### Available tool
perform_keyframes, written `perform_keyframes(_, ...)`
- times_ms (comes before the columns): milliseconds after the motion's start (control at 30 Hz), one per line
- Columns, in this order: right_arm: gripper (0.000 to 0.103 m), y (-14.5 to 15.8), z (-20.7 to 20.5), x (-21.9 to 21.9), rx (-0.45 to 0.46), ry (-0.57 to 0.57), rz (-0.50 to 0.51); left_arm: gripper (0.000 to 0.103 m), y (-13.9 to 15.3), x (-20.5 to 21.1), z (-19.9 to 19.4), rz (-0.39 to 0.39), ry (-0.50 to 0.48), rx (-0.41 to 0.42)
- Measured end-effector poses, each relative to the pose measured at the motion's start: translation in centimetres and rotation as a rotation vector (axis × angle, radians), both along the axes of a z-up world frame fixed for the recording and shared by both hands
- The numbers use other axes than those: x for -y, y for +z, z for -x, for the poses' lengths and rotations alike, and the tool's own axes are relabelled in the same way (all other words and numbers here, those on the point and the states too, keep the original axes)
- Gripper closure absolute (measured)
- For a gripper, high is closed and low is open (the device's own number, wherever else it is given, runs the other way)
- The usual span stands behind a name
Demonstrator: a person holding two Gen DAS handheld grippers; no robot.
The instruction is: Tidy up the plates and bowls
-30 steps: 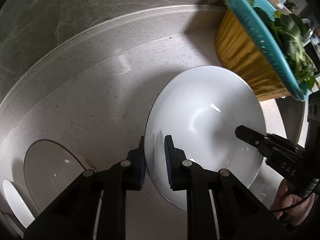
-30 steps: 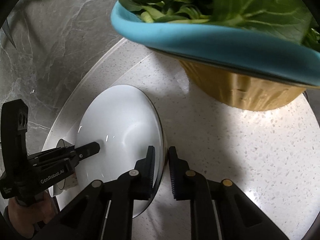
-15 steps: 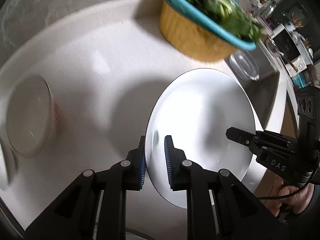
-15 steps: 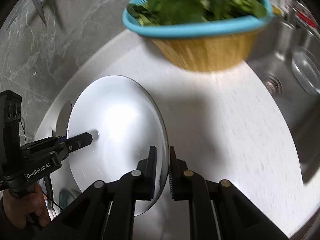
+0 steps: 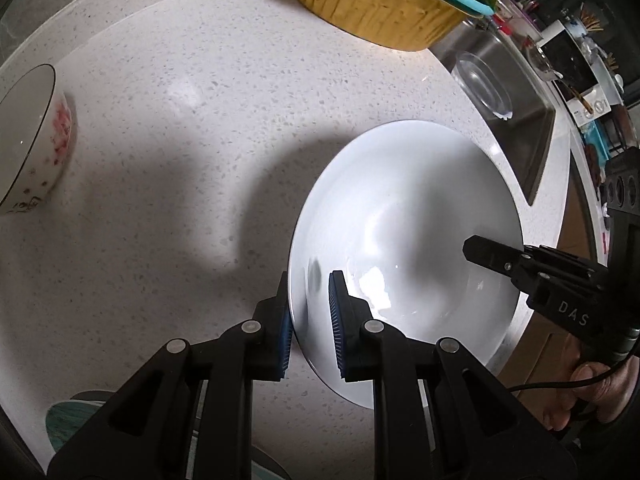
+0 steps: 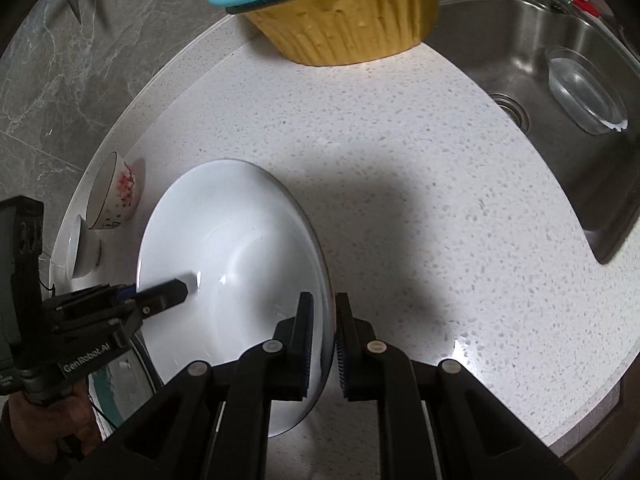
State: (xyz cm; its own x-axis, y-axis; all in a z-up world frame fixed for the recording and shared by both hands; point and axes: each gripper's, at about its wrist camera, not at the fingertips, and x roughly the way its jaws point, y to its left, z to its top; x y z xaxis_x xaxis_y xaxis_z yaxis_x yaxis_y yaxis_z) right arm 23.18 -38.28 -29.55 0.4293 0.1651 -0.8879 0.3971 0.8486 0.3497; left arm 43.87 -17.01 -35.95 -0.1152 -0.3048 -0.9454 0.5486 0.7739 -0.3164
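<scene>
A large white plate [image 5: 404, 216] is held above the speckled counter by both grippers. My left gripper [image 5: 310, 312] is shut on its left rim. My right gripper [image 6: 323, 336] is shut on its right rim, and the plate [image 6: 232, 248] fills the lower left of the right wrist view. A small bowl with red flowers [image 5: 36, 140] stands at the far left by the wall; it also shows in the right wrist view [image 6: 114, 192], with a small white bowl [image 6: 82, 248] beside it. A green-rimmed dish [image 5: 76, 420] lies under the left gripper.
A yellow basin [image 6: 352, 16] with a blue colander of greens stands at the back. A steel sink [image 6: 540, 40] with a clear glass dish [image 6: 584, 92] lies to the right. The grey marble wall [image 6: 60, 60] runs behind the white counter [image 6: 400, 184].
Both grippers have carried the plate back from the wall and upward. The basin has receded, and the sink and flowered bowl have come into view.
</scene>
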Motion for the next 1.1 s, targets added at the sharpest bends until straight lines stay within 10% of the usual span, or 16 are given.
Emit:
perform_keyframes(400,0.087,-0.8,0.4,0.5,0.008,-0.015,-0.037,0.084,1.4,-1.2,0.3,0.017,0.041,0.037)
perform_keyframes(500,0.062,0.6,1.0,1.4,0.024,-0.046,-0.023,0.033,4.4,-4.3,0.2,0.085,0.102,0.064)
perform_keyframes(533,0.055,1.7,1.2,2.0,0.045,-0.062,0.002,0.019,5.3,-5.5,0.0,0.111,0.131,0.073)
perform_keyframes(800,0.025,9.2,-3.1,1.3,0.166,-0.023,0.046,0.014,11.7,-23.6,-3.8,0.177,0.556,0.139)
perform_keyframes(1100,0.015,13.8,-14.3,-16.1,0.265,0.457,-0.068,0.000,11.6,-39.1,-5.5,0.130,0.907,0.173)
